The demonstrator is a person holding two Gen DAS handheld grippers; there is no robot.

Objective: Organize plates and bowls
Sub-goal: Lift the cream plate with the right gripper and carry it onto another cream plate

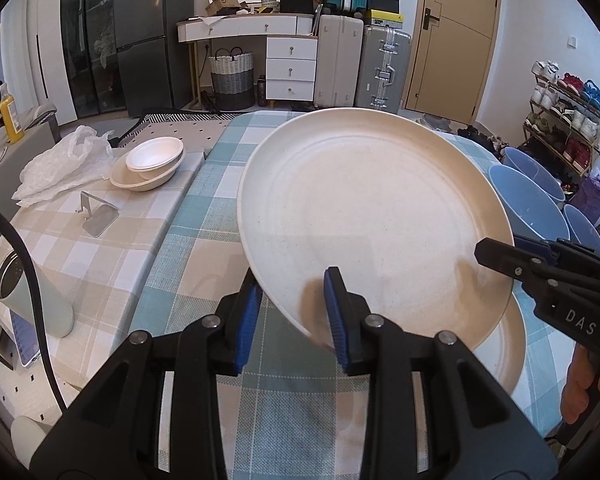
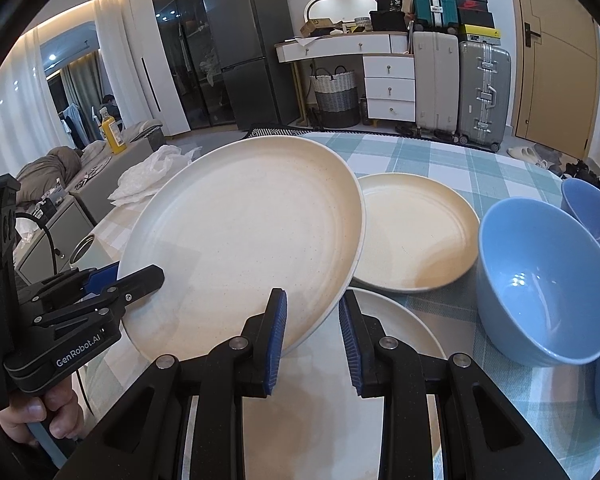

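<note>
A large cream plate (image 1: 364,208) (image 2: 244,232) hangs tilted above the checked tablecloth, held from both sides. My left gripper (image 1: 294,316) is shut on its near left rim, and my right gripper (image 2: 314,332) is shut on its near right rim. Each gripper also shows in the other's view: the right gripper (image 1: 500,256) at the plate's right edge, the left gripper (image 2: 140,276) at its left edge. A second cream plate (image 2: 416,232) and a white plate (image 2: 400,328) lie on the table beneath and beyond. Blue bowls (image 2: 540,280) (image 1: 528,196) stand to the right. Stacked cream bowls (image 1: 152,160) sit at the far left.
On the left part of the table lie a white plastic bag (image 1: 60,160), a metal phone stand (image 1: 96,216), a pale green cup (image 1: 32,292) on its side and a phone (image 1: 24,344). A black cable (image 1: 28,264) arcs over them. Suitcases and a shoe rack stand beyond the table.
</note>
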